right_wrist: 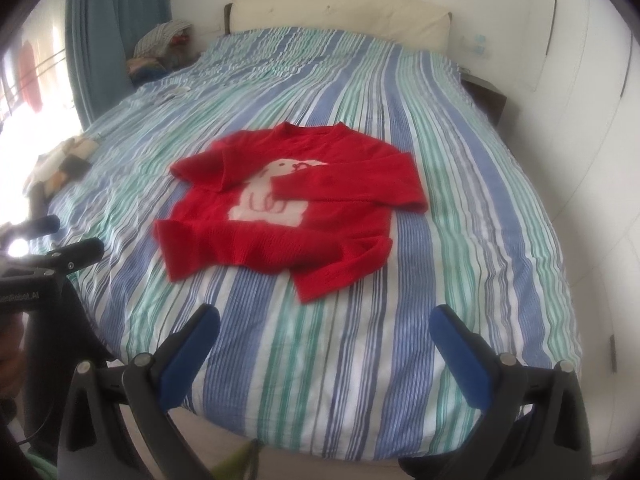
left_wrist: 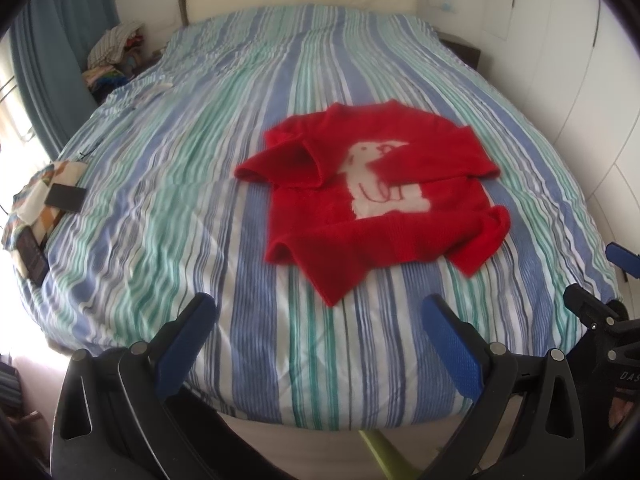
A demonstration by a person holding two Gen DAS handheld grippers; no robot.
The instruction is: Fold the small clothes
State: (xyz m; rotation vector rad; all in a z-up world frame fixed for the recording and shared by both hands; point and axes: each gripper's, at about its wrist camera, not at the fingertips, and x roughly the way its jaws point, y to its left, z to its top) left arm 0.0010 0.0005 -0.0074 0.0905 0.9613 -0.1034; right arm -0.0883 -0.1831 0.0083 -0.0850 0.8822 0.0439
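Red sweater (left_wrist: 372, 204) lay mid-bed on the striped duvet (left_wrist: 200, 184), both sleeves already crossed over the chest. Left gripper (left_wrist: 320, 320) and right gripper (right_wrist: 326, 330) hung near the foot edge, jaws apart, empty. Best: pinch both hem corners, fold evenly toward the collar.

A striped bedspread (left_wrist: 280, 80) is spread over the bed; a clothes pile (left_wrist: 114, 46) is stacked beside a blue curtain (left_wrist: 52, 40).
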